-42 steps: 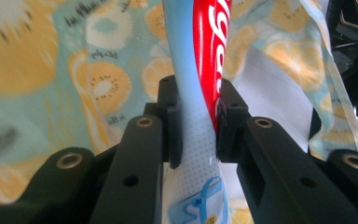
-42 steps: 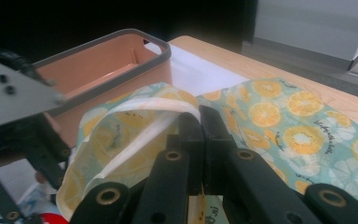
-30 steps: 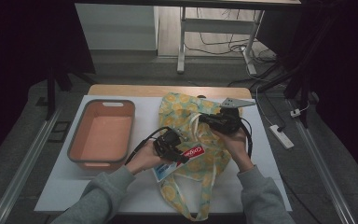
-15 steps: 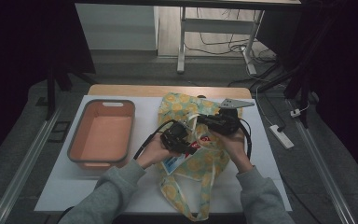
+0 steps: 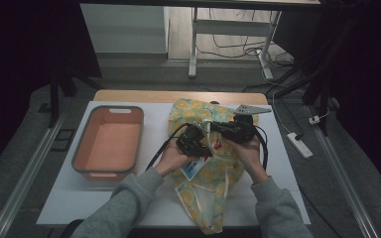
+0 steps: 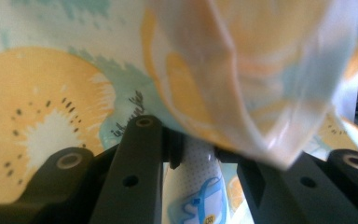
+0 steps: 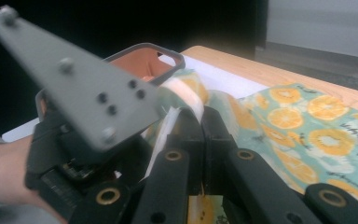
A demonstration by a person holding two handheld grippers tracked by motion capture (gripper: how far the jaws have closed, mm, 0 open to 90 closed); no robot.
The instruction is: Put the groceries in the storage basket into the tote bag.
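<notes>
A cloth bag (image 5: pixel 204 184) printed with orange slices lies on the white table (image 5: pixel 154 208). My left gripper (image 5: pixel 206 145) is shut on a white tube (image 5: pixel 194 168) with blue and red print. In the left gripper view the tube (image 6: pixel 198 186) sits between the jaws, and the bag's cloth (image 6: pixel 74 70) hangs right in front of them. My right gripper (image 5: pixel 213 129) is shut on the bag's rim and holds it lifted. In the right gripper view the pale cloth edge (image 7: pixel 182 95) is pinched between the jaws of my right gripper (image 7: pixel 200 122). The left gripper (image 7: pixel 74 154) is close by on the left.
An orange tray (image 5: pixel 82 148) with a grey rim stands on the table's left half. The table's wooden far edge (image 5: pixel 144 95) runs behind the bag. A power strip (image 5: pixel 298 145) lies on the floor to the right.
My left gripper has moved right with the tube, up to the lifted rim of the bag. The right gripper has stayed where it was, still holding the rim.
</notes>
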